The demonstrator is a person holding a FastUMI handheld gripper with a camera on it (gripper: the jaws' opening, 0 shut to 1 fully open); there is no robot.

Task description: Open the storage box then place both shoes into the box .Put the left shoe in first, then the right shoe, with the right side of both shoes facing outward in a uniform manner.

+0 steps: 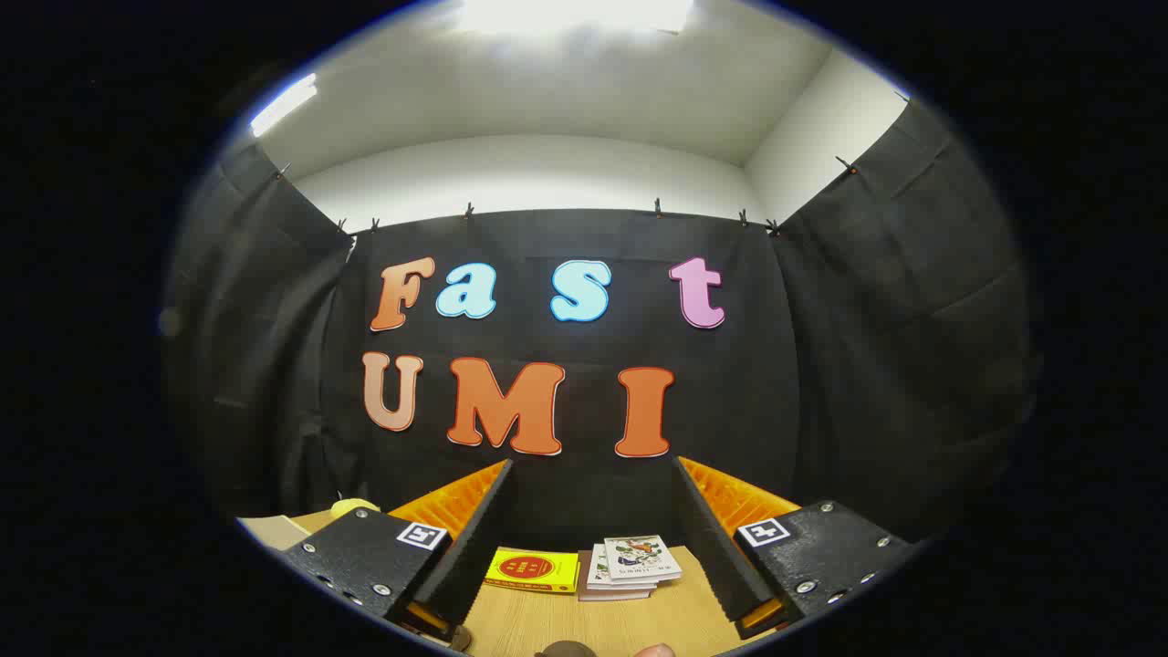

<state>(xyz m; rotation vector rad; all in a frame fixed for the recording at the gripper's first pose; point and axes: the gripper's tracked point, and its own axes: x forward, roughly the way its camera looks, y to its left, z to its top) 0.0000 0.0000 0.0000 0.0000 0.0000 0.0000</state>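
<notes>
My gripper [593,474] is held up and level, facing the booth's black back wall, with its two fingers [474,525] spread wide apart and nothing between them. Below and between the fingers lies the wooden table [584,620]. A rounded brown thing [566,650] and a pale fingertip-like shape [655,651] peek in at the table's near edge; I cannot tell what they are.
Beyond the fingers, at the far side of the table, lie a flat yellow box [532,570] and a small stack of books [632,568]. A yellow rounded object [353,505] and a tan cardboard-like corner [274,529] sit behind the left finger.
</notes>
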